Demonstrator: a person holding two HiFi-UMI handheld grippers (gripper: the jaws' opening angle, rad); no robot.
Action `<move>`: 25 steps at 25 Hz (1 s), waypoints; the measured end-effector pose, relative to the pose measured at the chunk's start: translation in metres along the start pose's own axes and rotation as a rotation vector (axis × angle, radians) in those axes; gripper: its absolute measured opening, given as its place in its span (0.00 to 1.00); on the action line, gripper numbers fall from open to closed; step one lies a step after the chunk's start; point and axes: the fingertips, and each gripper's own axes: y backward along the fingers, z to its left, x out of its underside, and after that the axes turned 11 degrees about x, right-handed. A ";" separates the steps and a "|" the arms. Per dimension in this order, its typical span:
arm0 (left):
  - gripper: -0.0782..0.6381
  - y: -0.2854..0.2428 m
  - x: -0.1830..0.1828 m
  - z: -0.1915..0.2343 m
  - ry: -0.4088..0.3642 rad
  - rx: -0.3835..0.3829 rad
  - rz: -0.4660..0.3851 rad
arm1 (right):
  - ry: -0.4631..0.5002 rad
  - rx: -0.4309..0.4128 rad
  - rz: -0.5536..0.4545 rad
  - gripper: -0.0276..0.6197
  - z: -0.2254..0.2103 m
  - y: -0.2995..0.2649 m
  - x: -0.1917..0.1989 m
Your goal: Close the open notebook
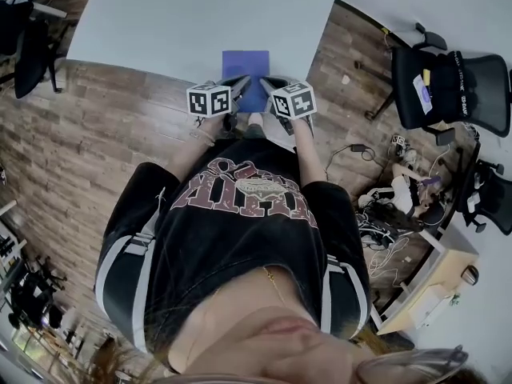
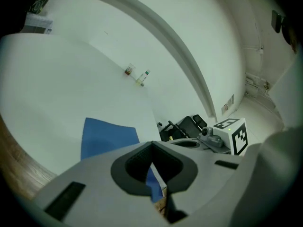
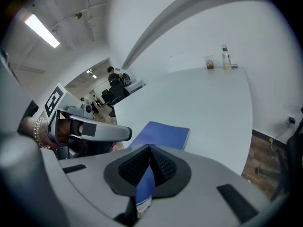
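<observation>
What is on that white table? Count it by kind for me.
blue notebook: 1
bottle: 1
cup: 1
Total: 3

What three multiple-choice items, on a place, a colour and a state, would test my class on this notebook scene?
1. Where is the notebook? A on the floor; B on the white table; C on a chair.
2. Its cover is: A blue; B red; C green.
3. The left gripper's jaws are: A wide apart; B out of view; C shut on the notebook.
Key: B, it lies on the table near its edge; A, blue in every view; C, cover and pages sit pinched between the jaws.
</observation>
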 end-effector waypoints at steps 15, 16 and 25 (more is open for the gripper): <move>0.18 0.055 -0.085 -0.068 -0.230 -0.014 -0.197 | 0.127 0.009 -0.293 0.07 0.049 0.059 -0.116; 0.18 0.057 -0.090 -0.072 -0.247 -0.019 -0.203 | 0.136 0.010 -0.304 0.07 0.051 0.061 -0.121; 0.18 0.079 -0.121 -0.102 -0.418 -0.083 -0.236 | 0.189 0.026 -0.363 0.07 0.067 0.080 -0.150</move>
